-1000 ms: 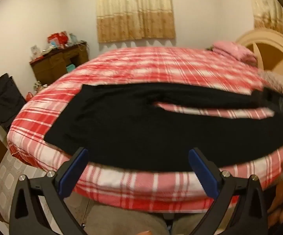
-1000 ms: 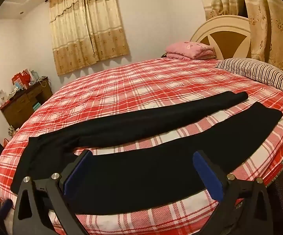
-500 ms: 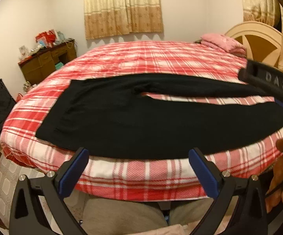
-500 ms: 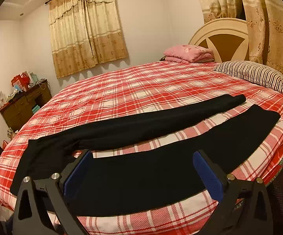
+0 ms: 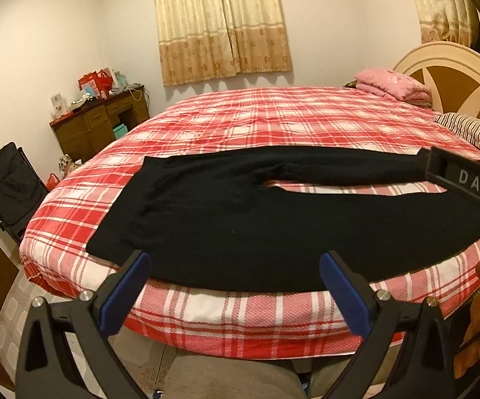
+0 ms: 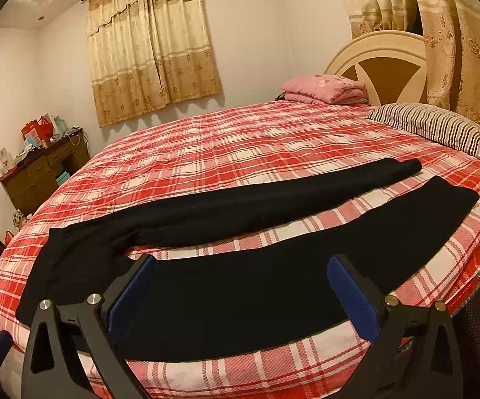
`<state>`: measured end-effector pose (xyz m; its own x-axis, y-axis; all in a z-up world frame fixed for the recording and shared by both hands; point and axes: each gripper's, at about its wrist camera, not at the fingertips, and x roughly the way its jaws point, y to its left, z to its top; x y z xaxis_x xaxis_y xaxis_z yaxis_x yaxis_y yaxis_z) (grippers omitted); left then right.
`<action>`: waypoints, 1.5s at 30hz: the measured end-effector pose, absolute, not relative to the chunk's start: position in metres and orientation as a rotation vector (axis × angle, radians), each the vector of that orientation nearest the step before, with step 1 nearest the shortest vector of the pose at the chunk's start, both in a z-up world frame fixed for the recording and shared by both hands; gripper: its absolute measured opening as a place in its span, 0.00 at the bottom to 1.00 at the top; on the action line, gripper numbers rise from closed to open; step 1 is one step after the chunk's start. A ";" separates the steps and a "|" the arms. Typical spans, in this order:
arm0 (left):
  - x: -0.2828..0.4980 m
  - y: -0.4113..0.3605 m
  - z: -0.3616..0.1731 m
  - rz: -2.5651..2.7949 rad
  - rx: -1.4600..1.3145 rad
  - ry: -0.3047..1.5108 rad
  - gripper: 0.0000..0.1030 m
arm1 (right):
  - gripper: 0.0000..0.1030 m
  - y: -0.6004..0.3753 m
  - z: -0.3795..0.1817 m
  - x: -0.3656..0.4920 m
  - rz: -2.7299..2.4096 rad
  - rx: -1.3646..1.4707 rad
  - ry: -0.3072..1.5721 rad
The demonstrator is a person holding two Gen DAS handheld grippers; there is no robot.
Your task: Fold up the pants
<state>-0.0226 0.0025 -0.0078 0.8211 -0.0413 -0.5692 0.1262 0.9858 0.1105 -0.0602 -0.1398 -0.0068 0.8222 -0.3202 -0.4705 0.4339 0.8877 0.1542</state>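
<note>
A round bed (image 6: 240,146) in red plaid carries black pants (image 6: 240,292) spread flat, a striped pillow (image 6: 432,126) and a folded pink blanket (image 6: 323,88).

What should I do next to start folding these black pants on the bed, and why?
Probably lower both open tongs, left and right, to the near edge of the black pants and pinch the near leg. The pants lie flat and unfolded on the plaid bed, legs spread apart with bedding showing between them, and neither set of tongs holds fabric, so laying that leg over the far one seems the first fold.
</note>
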 end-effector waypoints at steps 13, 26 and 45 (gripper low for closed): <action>-0.021 0.005 -0.008 -0.087 0.137 0.607 1.00 | 0.99 -0.139 -0.012 -0.060 -0.403 0.268 0.466; -0.019 0.006 -0.007 -0.084 0.135 0.609 1.00 | 0.99 -0.140 -0.014 -0.060 -0.402 0.269 0.469; -0.014 0.010 -0.010 -0.082 0.133 0.620 1.00 | 0.99 -0.134 -0.023 -0.058 -0.398 0.265 0.483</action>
